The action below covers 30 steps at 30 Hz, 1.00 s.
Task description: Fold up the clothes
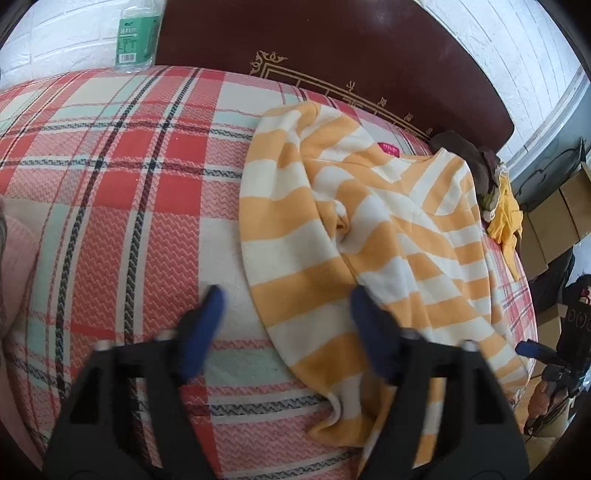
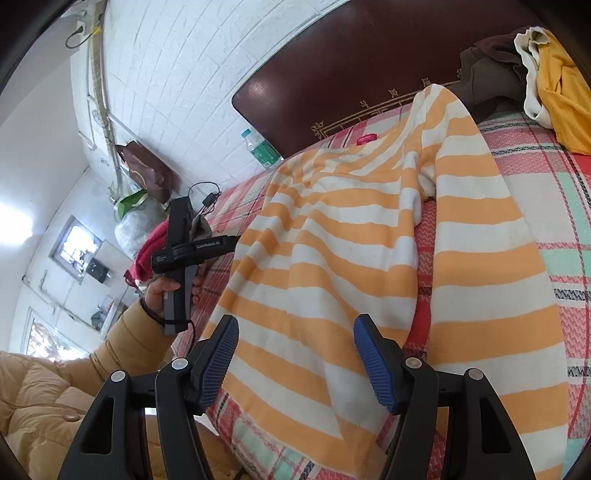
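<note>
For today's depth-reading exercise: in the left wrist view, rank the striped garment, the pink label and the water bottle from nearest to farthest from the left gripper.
1. Striped garment: lies under the open left gripper, to its right.
2. Pink label: on the garment's far end.
3. Water bottle: far left, beside the headboard.

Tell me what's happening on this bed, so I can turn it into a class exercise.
A person holding a two-finger gripper in each hand is about to fold an orange-and-white striped top spread on a plaid bedspread. Both the left gripper and the right gripper are open above its near edge, gripping nothing. The top lies rumpled, one sleeve stretched out to the side. A heap of other clothes waits by the dark headboard, and a water bottle stands at the far corner.
</note>
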Each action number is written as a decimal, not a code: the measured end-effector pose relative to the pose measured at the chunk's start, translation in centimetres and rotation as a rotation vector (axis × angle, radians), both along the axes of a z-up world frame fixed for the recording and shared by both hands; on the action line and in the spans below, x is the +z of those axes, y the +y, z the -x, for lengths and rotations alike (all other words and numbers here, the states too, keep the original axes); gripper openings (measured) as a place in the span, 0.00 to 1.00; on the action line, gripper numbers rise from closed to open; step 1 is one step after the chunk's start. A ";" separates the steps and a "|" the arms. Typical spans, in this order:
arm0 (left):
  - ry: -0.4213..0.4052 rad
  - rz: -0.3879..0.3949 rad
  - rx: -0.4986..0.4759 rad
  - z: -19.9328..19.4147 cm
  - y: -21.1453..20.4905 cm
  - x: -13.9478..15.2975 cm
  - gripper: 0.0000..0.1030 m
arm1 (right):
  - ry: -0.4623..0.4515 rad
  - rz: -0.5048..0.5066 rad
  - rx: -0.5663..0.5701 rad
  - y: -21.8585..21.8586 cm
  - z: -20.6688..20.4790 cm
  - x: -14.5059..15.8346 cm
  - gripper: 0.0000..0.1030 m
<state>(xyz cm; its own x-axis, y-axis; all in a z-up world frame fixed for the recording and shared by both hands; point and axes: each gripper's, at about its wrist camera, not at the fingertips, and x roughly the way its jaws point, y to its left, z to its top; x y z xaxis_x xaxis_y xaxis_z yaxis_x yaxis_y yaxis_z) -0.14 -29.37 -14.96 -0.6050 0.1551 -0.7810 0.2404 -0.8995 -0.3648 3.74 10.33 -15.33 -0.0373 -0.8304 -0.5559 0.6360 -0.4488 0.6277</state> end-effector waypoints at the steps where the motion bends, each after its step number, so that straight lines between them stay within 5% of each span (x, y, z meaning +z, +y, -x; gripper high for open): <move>1: -0.009 0.001 0.007 0.0 0.0 0.1 0.79 | -0.001 -0.001 0.001 0.0 0.0 0.0 0.65; 6: -0.017 0.045 0.010 0.7 0.0 0.0 0.80 | -0.005 -0.002 0.005 -0.2 0.0 -0.1 0.66; 12: 0.007 -0.047 -0.074 3.0 -0.3 -0.6 0.79 | -0.021 -0.016 0.002 -0.4 -0.1 -0.5 0.71; 13: 0.010 -0.056 -0.092 3.4 -0.2 -0.6 0.72 | -0.025 -0.015 0.000 -0.4 -0.1 -0.6 0.71; 15: 0.003 -0.078 -0.112 4.3 -0.2 -0.8 0.25 | -0.025 -0.013 -0.001 -0.4 -0.2 -0.5 0.71; 18: -0.017 -0.114 -0.085 4.8 -0.8 -1.1 0.12 | -0.017 -0.008 -0.002 -0.3 -0.2 -0.3 0.71; 27: -0.003 0.306 -0.050 5.7 -0.1 6.1 0.11 | -0.017 -0.007 -0.043 0.7 0.9 -0.3 0.71; 30: -0.069 0.541 -0.047 7.7 0.7 6.7 0.11 | -0.025 -0.004 -0.043 0.6 1.2 -0.6 0.71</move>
